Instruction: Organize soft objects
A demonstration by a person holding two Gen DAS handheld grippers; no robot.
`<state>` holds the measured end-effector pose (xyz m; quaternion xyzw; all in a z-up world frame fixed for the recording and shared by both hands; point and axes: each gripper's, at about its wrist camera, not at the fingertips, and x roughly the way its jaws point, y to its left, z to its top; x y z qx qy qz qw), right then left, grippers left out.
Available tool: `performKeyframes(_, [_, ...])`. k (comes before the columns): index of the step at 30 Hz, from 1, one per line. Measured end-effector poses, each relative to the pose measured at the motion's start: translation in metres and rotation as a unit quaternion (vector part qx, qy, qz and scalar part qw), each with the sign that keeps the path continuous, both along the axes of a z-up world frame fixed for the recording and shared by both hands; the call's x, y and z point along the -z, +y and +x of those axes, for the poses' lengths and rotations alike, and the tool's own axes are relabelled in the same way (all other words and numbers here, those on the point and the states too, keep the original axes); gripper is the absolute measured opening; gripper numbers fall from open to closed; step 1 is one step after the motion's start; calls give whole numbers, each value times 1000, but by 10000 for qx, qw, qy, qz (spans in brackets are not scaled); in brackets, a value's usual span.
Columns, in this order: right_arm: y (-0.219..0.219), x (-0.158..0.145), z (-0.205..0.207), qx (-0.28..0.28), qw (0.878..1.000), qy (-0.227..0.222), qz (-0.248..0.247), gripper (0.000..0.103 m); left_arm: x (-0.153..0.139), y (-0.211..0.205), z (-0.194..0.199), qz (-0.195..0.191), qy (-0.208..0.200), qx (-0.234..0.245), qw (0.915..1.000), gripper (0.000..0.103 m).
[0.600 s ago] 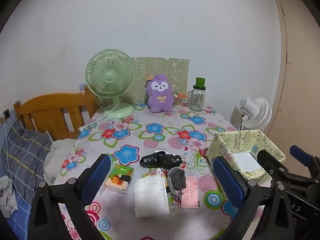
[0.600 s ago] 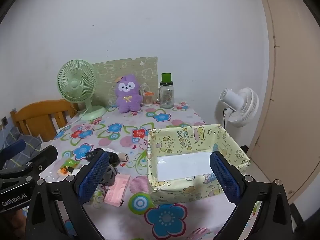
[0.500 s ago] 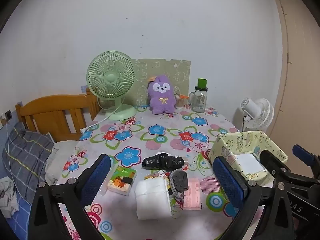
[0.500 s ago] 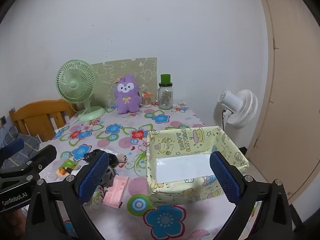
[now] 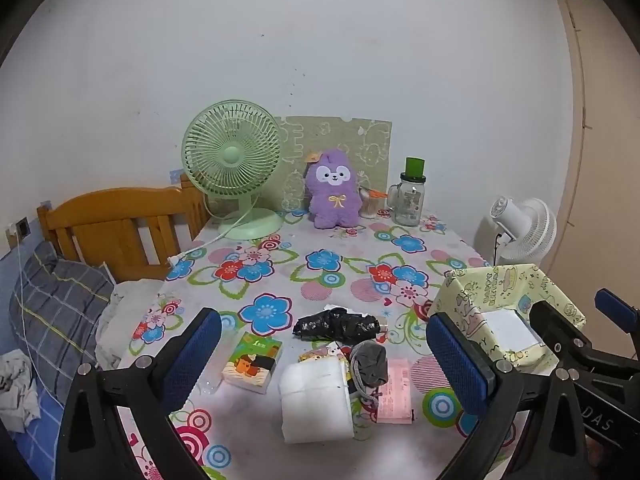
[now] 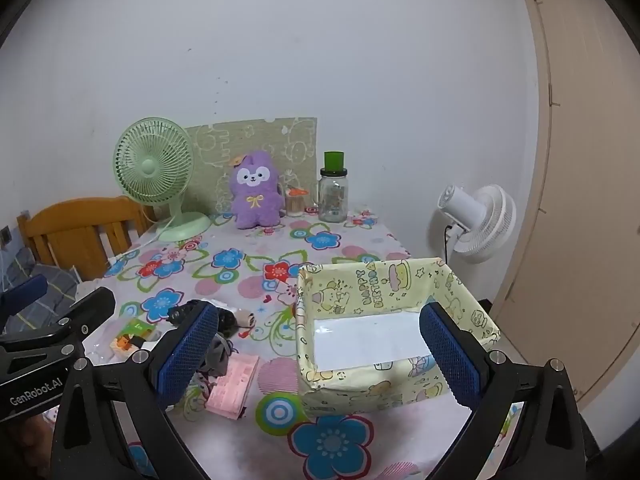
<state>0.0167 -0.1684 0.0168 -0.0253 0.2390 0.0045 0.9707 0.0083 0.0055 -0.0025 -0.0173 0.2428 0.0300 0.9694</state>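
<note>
A pile of soft items lies near the table's front: a white tissue pack, a grey rolled sock, a black plastic bag, a pink pack and a green-orange tissue pack. A yellow cartoon-print box stands to the right, holding only a white sheet. My left gripper is open and empty above the pile. My right gripper is open and empty in front of the box. A purple plush toy sits at the back.
On the floral tablecloth at the back stand a green desk fan, a glass jar with a green lid and a small toothpick jar. A wooden bed frame is left. A white floor fan stands right.
Both grippers have drawn back and risen slightly, so the table items look a little farther away. Nothing was grasped or moved.
</note>
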Motion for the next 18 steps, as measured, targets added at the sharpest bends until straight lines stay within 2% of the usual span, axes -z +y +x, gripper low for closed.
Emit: performKeyframes(18, [-4,-2,-1,18,10000,-88,10,102,-4,-4,-1,42,-64,35,10000,103])
